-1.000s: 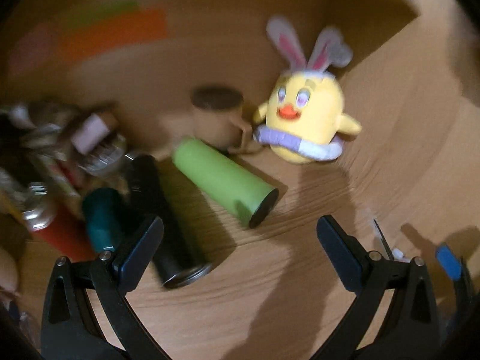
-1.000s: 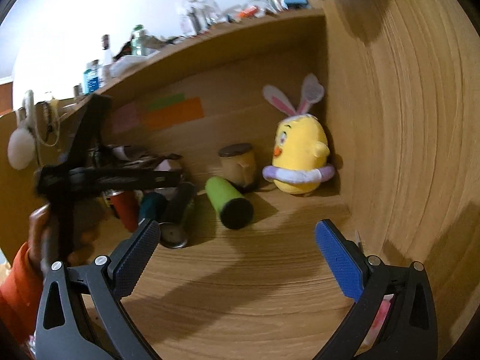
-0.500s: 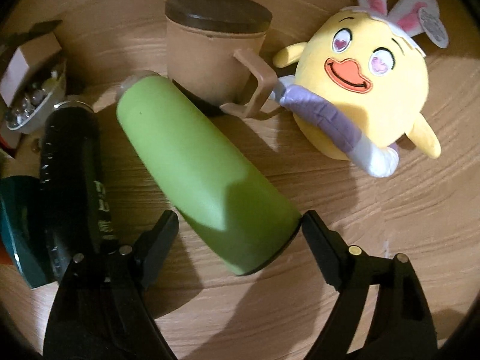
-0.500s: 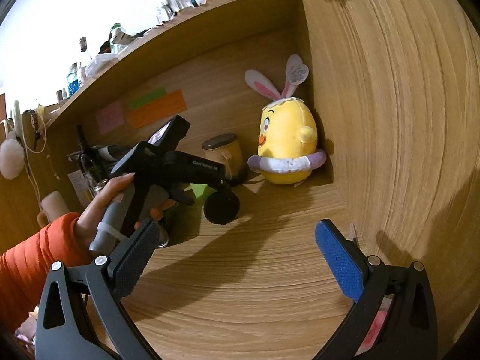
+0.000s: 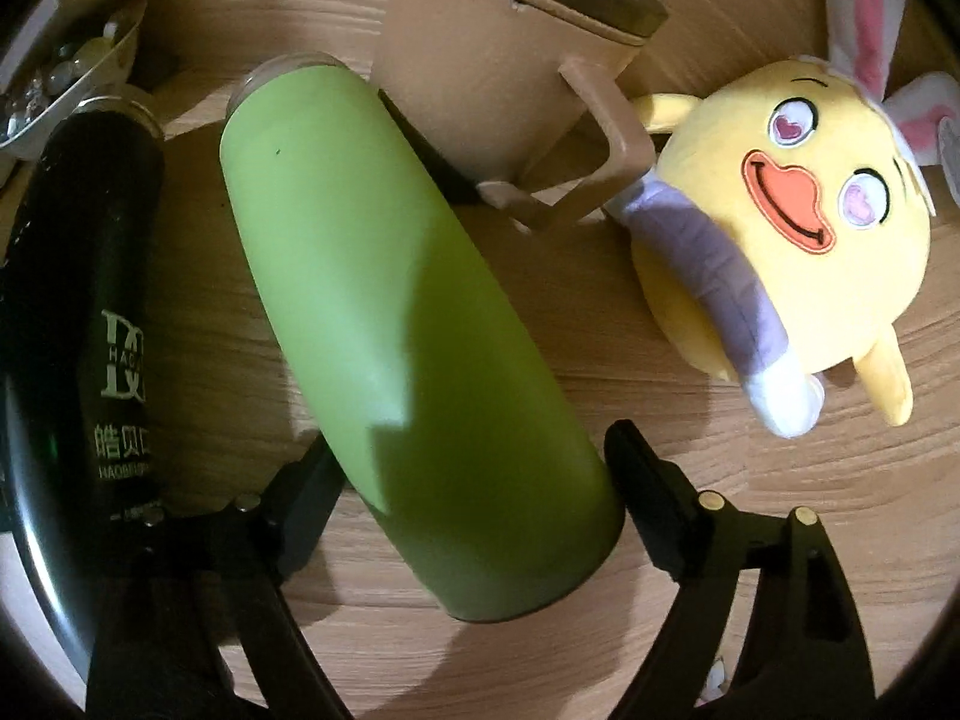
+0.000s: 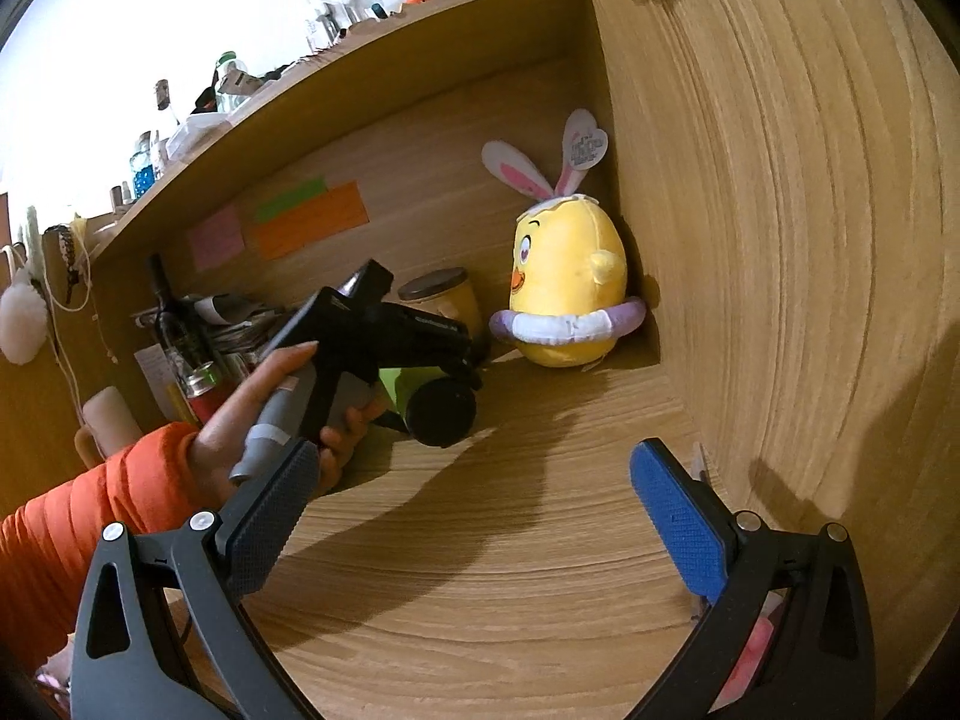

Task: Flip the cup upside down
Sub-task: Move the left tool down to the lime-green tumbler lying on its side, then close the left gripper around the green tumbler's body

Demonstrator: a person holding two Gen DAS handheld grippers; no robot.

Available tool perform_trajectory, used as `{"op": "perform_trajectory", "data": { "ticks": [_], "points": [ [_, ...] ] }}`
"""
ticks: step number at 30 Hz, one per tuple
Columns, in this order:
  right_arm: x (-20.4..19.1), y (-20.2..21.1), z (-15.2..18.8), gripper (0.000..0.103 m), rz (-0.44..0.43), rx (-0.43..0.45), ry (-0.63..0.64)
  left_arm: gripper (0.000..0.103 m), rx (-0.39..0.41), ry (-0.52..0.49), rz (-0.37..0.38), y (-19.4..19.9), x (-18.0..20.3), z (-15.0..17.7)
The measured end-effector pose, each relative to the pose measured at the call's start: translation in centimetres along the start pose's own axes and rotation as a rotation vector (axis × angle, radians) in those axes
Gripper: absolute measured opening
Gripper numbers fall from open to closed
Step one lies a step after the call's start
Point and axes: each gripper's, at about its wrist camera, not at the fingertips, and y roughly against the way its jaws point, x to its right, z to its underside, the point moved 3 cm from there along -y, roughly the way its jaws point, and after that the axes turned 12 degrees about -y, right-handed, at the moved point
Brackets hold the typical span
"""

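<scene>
Left gripper (image 5: 474, 468) straddles the lying green cup (image 5: 396, 324); right gripper (image 6: 474, 504) hangs open over bare wood.

In the left wrist view the green cup lies on its side on the wooden tabletop (image 5: 750, 540), running from the upper left toward the lower centre of the frame, its near end between the spread fingers (image 5: 651, 504), which flank it without clearly pressing. A tan mug (image 5: 498, 60) with a dark lid stands just behind it at the top centre, a yellow plush chick (image 5: 798, 240) sits at the right, and a dark bottle (image 5: 78, 300) lies along the left edge. In the right wrist view the right gripper's blue-padded fingers (image 6: 678, 522) stand wide apart, holding nothing, low in the frame, and a hand (image 6: 264, 420) at centre left holds the left gripper's handle.
</scene>
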Motion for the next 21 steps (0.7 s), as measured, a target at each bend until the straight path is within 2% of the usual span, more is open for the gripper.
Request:
{"op": "perform_trajectory", "data": {
  "ticks": [10, 21],
  "points": [
    [-0.7, 1.2, 0.0, 0.103, -0.005, 0.021, 0.012, 0.077, 0.001, -0.001, 0.005, 0.9, -0.2, 2.9],
    [-2.4, 3.5, 1.1, 0.103, 0.000, 0.043, 0.064, 0.067, -0.026, -0.149, 0.018, 3.4, 1.9, 10.4]
  ]
}}
